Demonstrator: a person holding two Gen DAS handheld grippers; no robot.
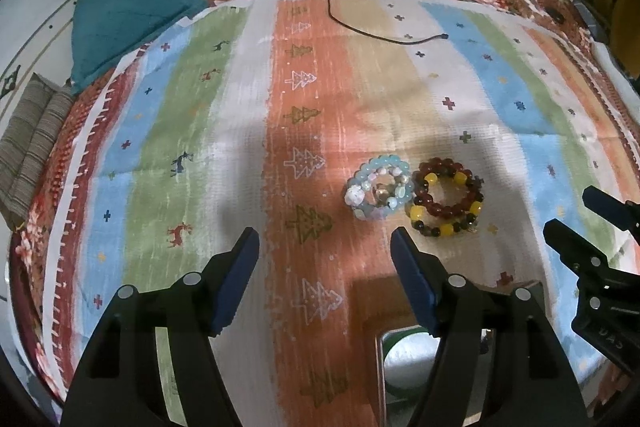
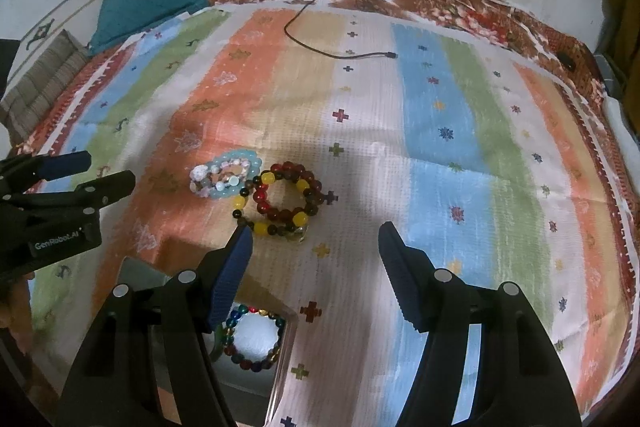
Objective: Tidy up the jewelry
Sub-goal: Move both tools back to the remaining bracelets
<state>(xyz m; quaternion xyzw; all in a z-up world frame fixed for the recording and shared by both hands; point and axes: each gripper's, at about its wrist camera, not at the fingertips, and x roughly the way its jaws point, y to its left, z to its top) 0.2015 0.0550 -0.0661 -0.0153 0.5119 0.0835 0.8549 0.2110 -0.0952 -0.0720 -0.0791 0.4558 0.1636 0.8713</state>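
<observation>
Left tongs (image 1: 324, 247) and right tongs (image 2: 316, 239), both angled steeply downward, jaws wide and empty. On the striped cloth (image 2: 440, 131), pale blue bracelets (image 1: 378, 189) touch the left of red-and-yellow bead bracelets (image 1: 448, 197), beyond both tongs.

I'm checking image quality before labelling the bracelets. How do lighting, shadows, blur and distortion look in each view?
Left wrist view: dim indoor light, strong fisheye bending of the striped cloth, broad soft shadows across it, and the pale blue bracelets and red and yellow bracelets reasonably sharp. Right wrist view: same curvature, slightly smeared cloth texture, shadow beside the bracelets, black corners.
</observation>
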